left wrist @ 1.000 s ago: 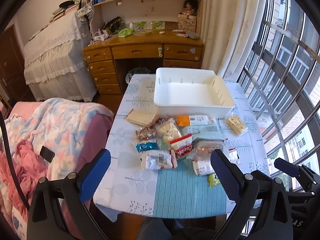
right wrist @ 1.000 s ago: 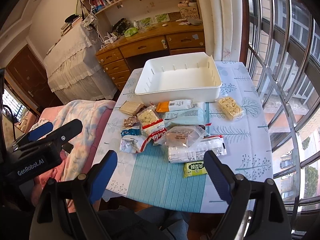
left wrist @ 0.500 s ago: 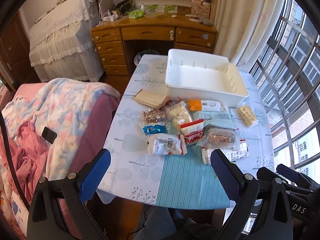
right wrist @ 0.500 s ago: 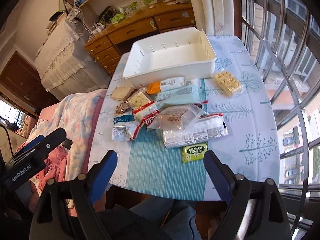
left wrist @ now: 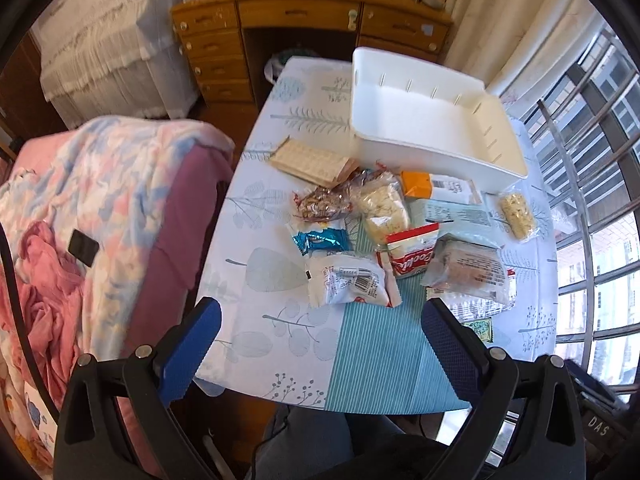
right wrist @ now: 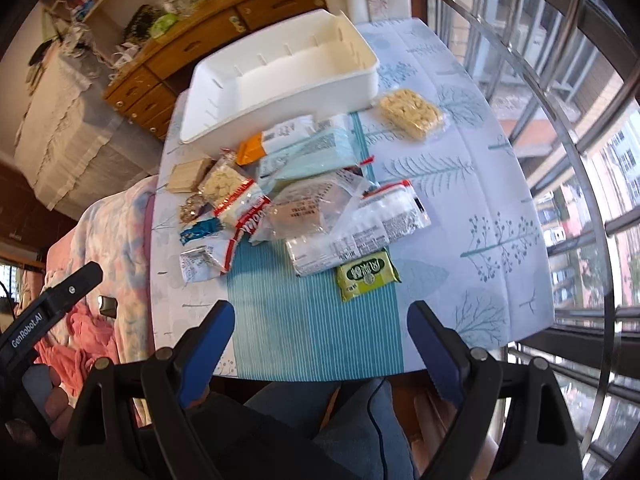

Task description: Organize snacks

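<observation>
Both grippers lower now; bin (left wrist: 432,120) empty, snacks (left wrist: 360,240) heaped before it.

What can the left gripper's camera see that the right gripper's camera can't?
Only the left wrist view shows the wafer pack flat and whole, plus the barcode side of the white wrapper nearest the left gripper.

Only the right wrist view shows the whole green packet; in the left view it barely peeks out. It also shows the window bars widely.

Both show the empty white bin, the snack pile, the blue packet, the tablecloth and open jaws, as on the right gripper.
</observation>
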`<state>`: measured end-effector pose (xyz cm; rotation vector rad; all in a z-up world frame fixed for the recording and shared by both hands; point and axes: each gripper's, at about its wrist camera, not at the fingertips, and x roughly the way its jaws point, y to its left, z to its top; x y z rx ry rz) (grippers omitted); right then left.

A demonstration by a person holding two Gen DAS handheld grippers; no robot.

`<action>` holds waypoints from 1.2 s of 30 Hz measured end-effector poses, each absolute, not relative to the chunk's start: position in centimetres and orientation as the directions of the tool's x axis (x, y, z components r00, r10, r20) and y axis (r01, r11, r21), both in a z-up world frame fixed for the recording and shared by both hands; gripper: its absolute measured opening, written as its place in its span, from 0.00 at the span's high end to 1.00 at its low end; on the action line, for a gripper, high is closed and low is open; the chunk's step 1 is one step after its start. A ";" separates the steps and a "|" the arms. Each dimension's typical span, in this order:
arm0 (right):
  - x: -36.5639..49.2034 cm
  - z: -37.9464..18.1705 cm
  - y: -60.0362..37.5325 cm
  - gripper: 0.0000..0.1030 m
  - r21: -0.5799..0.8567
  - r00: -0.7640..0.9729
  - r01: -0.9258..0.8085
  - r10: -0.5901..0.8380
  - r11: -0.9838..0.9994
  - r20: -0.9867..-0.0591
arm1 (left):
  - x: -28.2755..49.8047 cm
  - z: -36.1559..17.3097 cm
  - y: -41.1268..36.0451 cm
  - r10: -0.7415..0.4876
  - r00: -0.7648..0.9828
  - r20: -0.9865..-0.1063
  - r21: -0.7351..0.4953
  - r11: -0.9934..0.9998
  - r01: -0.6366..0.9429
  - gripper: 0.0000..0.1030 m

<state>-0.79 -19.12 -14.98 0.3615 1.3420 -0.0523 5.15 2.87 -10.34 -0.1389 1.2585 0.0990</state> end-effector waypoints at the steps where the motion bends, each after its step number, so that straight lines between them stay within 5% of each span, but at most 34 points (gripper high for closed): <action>1: -0.7 -15.3 -19.2 0.14 0.228 0.223 0.263 0.171 0.937 -0.960 | 5.6 -10.7 3.2 -0.005 0.290 -0.957 -0.051 0.987 -0.152 0.03; 24: -1.2 -26.9 -24.3 0.14 0.222 0.082 0.882 0.331 0.415 -0.940 | 14.4 -25.4 2.6 -0.136 -0.170 -0.976 -0.136 0.991 -0.007 0.03; 36: -1.0 -30.9 -24.1 0.32 0.194 0.080 0.918 0.317 0.347 -0.945 | 17.2 -30.9 0.6 -0.153 -0.316 -0.936 -0.163 0.987 0.005 0.03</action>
